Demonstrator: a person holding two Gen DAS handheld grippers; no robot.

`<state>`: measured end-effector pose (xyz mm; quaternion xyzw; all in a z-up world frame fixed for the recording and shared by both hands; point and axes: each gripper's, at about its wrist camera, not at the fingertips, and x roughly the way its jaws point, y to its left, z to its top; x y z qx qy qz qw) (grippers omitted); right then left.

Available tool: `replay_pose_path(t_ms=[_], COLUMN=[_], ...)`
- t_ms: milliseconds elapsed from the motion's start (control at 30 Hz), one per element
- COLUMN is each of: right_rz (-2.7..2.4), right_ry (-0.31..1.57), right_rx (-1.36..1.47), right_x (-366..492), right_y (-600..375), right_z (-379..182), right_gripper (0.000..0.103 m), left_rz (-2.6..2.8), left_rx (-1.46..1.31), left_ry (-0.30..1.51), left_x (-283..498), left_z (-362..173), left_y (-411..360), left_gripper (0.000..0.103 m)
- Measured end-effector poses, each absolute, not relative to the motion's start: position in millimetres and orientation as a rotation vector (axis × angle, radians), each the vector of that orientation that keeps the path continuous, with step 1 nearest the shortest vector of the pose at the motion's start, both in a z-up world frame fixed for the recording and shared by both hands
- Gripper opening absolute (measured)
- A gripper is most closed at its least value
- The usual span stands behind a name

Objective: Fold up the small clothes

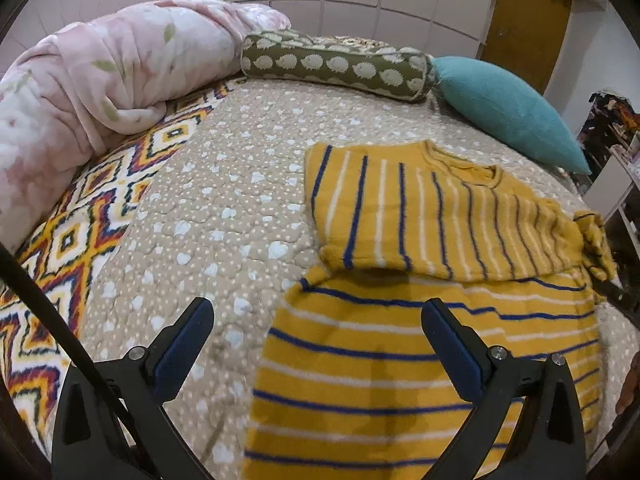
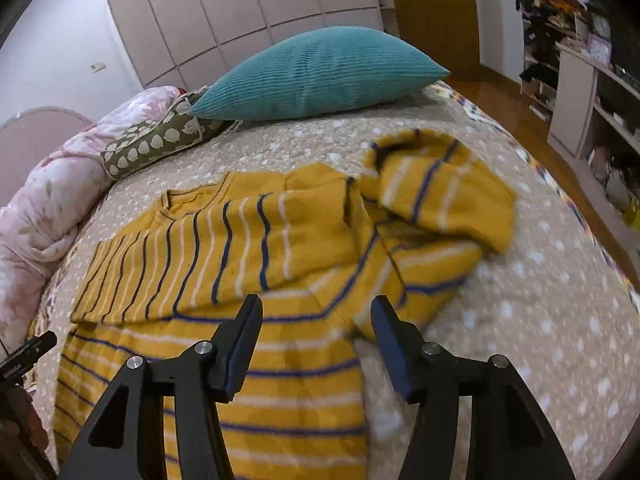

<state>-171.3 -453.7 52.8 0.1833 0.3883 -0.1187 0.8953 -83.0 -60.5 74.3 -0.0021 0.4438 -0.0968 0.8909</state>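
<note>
A yellow sweater (image 1: 420, 352) with blue and white stripes lies flat on the bed. Its left sleeve (image 1: 400, 212) is folded across the chest. The right sleeve (image 2: 436, 196) lies bunched and crumpled beside the body. My left gripper (image 1: 316, 312) hangs open above the sweater's left edge, with nothing between its fingers. My right gripper (image 2: 316, 312) is open above the sweater's (image 2: 224, 248) right side, its jaws apart and holding nothing. The tip of the left gripper shows at the left edge of the right wrist view.
The beige dotted quilt (image 1: 224, 208) covers the bed. A pink blanket roll (image 1: 92, 80), a green bolster (image 1: 340, 64) and a teal pillow (image 2: 316, 72) lie along the far side. A patterned blanket (image 1: 72, 240) runs on the left. Shelves (image 2: 592, 92) stand beyond the bed's right edge.
</note>
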Motion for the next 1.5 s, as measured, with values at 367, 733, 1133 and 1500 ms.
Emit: replay_pose_path(t_ms=[367, 733, 1133, 1500], right_rz=[-0.284, -0.366, -0.410, -0.481], right_ry=[0.756, 0.738, 0.718, 0.724], right_rx=[0.313, 0.420, 0.487, 0.719], right_x=[-210, -187, -152, -161], right_y=[-460, -517, -556, -602], right_z=[89, 87, 94, 24], right_gripper=[0.069, 0.069, 0.077, 0.044], left_rz=[-0.250, -0.258, -0.248, -0.253], left_rx=[-0.016, 0.051, 0.051, 0.059], left_ry=[0.819, 0.888, 0.932, 0.966], left_x=[-99, -78, -60, -55], left_z=[114, 79, 61, 50], left_y=[-81, -97, -93, -105], left_gripper=[0.103, 0.103, 0.103, 0.103])
